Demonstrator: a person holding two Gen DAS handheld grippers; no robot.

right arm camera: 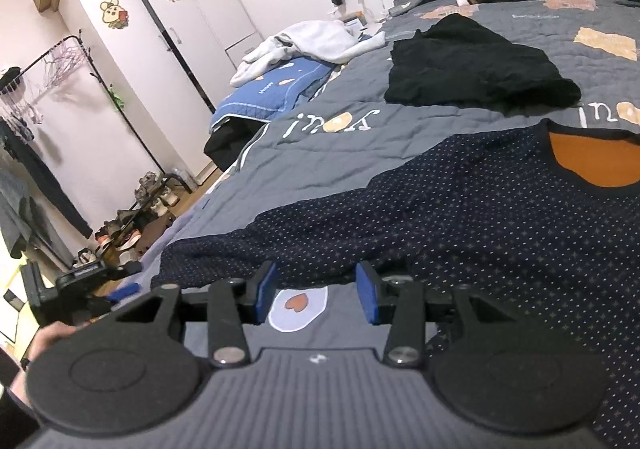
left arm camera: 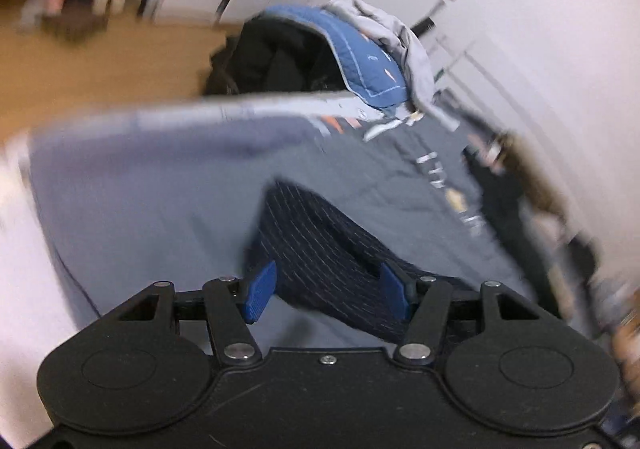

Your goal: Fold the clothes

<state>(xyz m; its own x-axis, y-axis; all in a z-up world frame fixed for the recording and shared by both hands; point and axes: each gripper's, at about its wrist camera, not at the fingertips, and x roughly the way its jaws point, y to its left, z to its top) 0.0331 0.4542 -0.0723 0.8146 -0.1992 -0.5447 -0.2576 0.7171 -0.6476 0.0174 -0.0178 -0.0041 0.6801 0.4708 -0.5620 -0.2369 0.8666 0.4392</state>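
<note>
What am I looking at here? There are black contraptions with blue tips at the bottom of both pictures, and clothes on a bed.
Each picture comes from a camera mounted on a hand-held gripper, looking forward along its two blue-padded fingers. A person carries one in each hand; no robot arm is involved. The blurred picture is from the left gripper, whose jaws stand apart over a sleeve of the navy dotted top without pinching it. The sharp picture is from the right gripper, also open and holding nothing. It shows the top spread on the grey quilt, with a black garment beyond. The job is folding clothes.
</note>
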